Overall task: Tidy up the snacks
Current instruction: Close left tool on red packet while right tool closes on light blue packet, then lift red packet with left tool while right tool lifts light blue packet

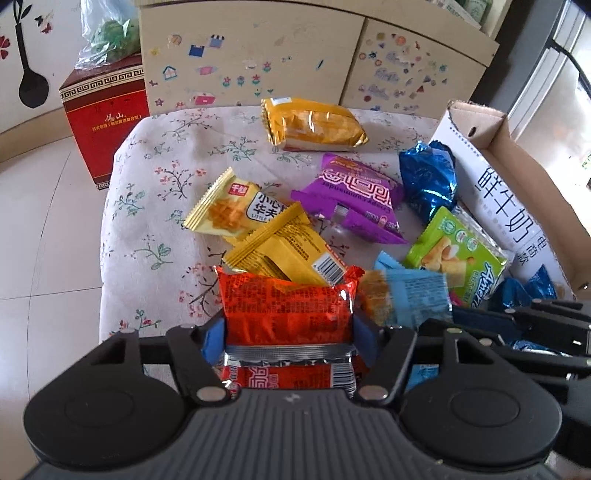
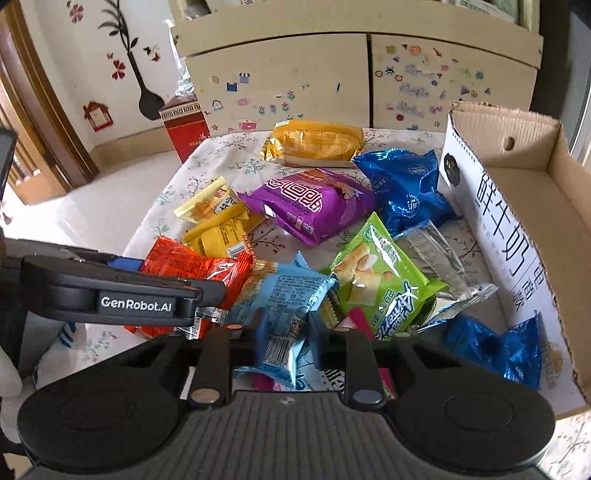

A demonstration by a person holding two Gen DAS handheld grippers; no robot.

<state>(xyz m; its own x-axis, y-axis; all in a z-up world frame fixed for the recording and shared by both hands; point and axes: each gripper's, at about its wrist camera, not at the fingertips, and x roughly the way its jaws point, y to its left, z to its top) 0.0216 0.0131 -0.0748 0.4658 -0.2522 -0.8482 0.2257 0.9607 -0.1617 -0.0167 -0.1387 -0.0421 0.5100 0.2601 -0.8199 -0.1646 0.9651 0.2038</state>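
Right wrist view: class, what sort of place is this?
Probably a family home: a table with a floral cloth, a cupboard covered in children's stickers, and flower decals on the wall.

Both wrist cameras sit close above the table [image 1: 155, 206], tilted steeply down, facing the cupboard [image 2: 280, 77]. Shared: snack pile, cardboard box [image 2: 546, 206]; right view sits further right.

A floral cloth [image 1: 155, 184] covers the bench. Behind it stands a pale cabinet [image 1: 258, 48] with two doors dotted with small stickers. To its left, a red carton [image 1: 107, 122] sits on the tiled floor [image 1: 44, 221], a clear plastic bag [image 1: 110, 33] on top. A black vase decal [image 2: 144, 85] with red flowers marks the wall.
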